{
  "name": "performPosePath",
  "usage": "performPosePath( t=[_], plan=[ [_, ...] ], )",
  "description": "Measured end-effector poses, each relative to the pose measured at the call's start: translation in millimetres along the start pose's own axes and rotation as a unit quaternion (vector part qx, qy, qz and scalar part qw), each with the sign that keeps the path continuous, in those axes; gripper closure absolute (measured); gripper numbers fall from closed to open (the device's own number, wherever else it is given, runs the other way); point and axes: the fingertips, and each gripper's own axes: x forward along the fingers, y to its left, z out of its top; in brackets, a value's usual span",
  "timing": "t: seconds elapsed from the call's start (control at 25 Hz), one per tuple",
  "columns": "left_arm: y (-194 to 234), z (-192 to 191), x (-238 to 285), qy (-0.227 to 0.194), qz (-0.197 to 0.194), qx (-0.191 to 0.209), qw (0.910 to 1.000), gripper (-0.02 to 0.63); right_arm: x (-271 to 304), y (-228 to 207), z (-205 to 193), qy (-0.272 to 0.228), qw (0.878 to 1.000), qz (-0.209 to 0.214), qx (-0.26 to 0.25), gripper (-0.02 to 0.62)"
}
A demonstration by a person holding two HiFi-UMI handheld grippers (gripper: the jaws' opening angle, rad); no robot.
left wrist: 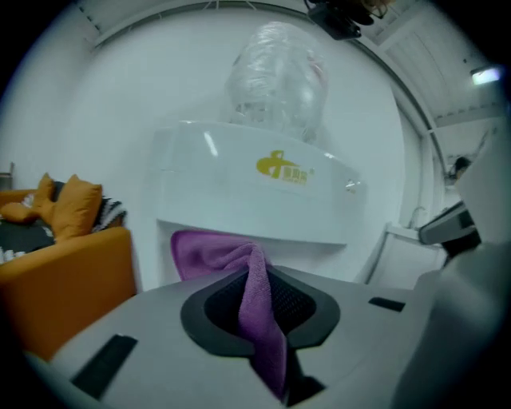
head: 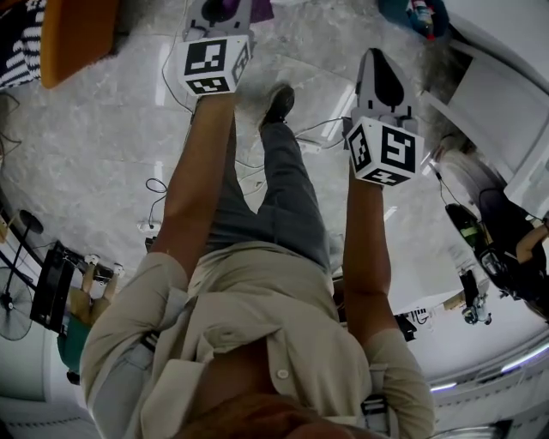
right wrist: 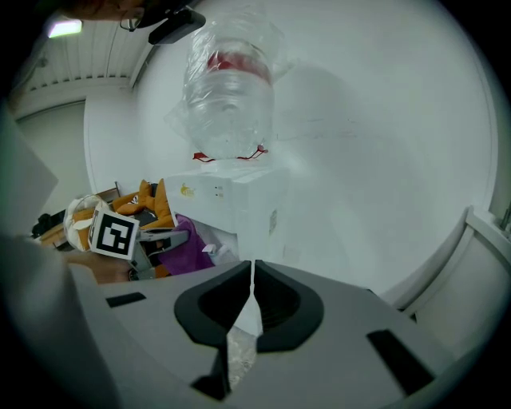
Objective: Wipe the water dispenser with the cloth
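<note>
- The head view looked steeply down over the person's own chest and arms to the floor (head: 86, 154), with the left gripper (head: 221, 10) and right gripper (head: 380, 64) near its top edge.
- The left gripper view looked along its fingers (left wrist: 211, 307), past the cloth (left wrist: 259, 311) pinched in them, squarely and closely at the front of the water dispenser (left wrist: 255, 200).
- The right gripper view faced the water dispenser (right wrist: 235, 208) from its side corner and farther off, and caught the left gripper (right wrist: 180, 238) as well.
- Both gripper views shared the water dispenser, its bottle (left wrist: 275, 80) and the orange sofa (left wrist: 72, 256).
</note>
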Motion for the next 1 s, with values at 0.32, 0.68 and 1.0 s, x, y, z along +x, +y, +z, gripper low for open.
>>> performPosePath(
  t=[0.32,0.68,1.0],
  plan=[
    [67,4,-40,-0.026,0.062,0.016,0.9976,0.54,17,35,1,0.007,1.0,0.024,-0.011,0.568],
    [124,21,-39,-0.038,0.116,0.003,0.9925,0.54,20,38,1,0.009,1.0,0.024,-0.011,0.568],
    [56,-25,-10,-0.005,0.067,-0.054,0.9963,0.54,10,18,-13,0.014,1.0,0.01,0.003,0.568]
  ],
)
